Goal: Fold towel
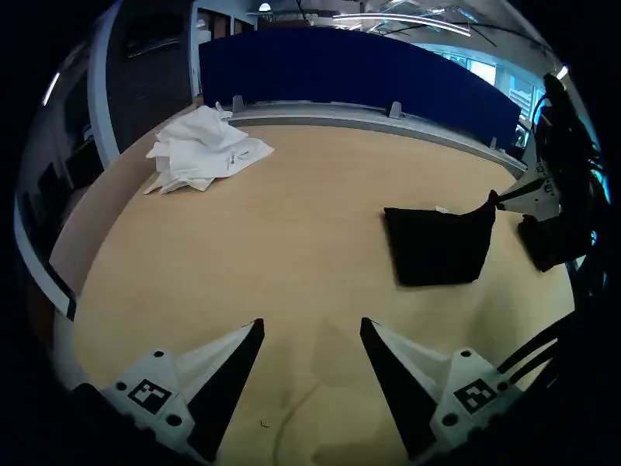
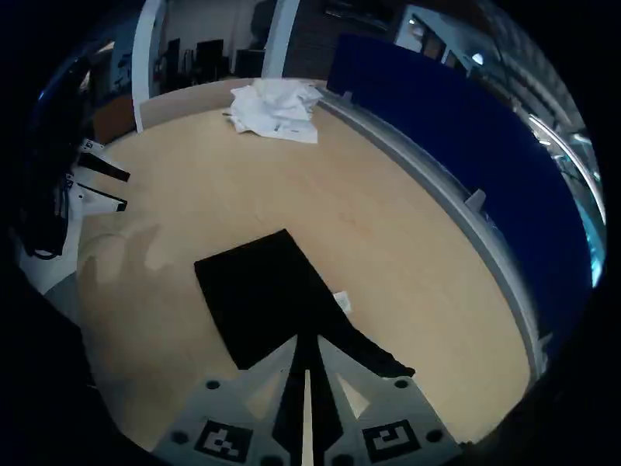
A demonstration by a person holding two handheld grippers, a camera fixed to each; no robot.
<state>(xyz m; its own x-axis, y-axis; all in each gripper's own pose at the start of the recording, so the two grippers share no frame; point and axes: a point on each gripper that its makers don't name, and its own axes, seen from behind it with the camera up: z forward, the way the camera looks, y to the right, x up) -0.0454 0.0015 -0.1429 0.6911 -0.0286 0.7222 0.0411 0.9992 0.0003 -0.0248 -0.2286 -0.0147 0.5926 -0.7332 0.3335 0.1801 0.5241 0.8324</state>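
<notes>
Fingers of left gripper: black wedge-shaped pair on white mounts with square printed markers. They stood spread wide apart with nothing between them, over a bare part of the pale wooden table.
Fingers of right gripper: same make. They were pressed together, pinching one corner of the black rectangular cloth towel between the tips.
Towel: lay mostly flat on the table just ahead of the right gripper. The pinched corner was drawn up into a narrow dark strip running to the tips. In the left gripper view it sat right of centre, well apart from the left gripper, with the right gripper at its upper right corner.
Small white tag: sat at the towel's edge, near the lifted corner.
Left gripper, as seen in the right gripper view: showed at the left edge, fingers apart, clear of the towel.
Heap of crumpled white cloths: lay at the far side of the table, well apart from the towel.
Long dark-blue partition screen: stood upright along the table's far edge, behind a grey rail.
</notes>
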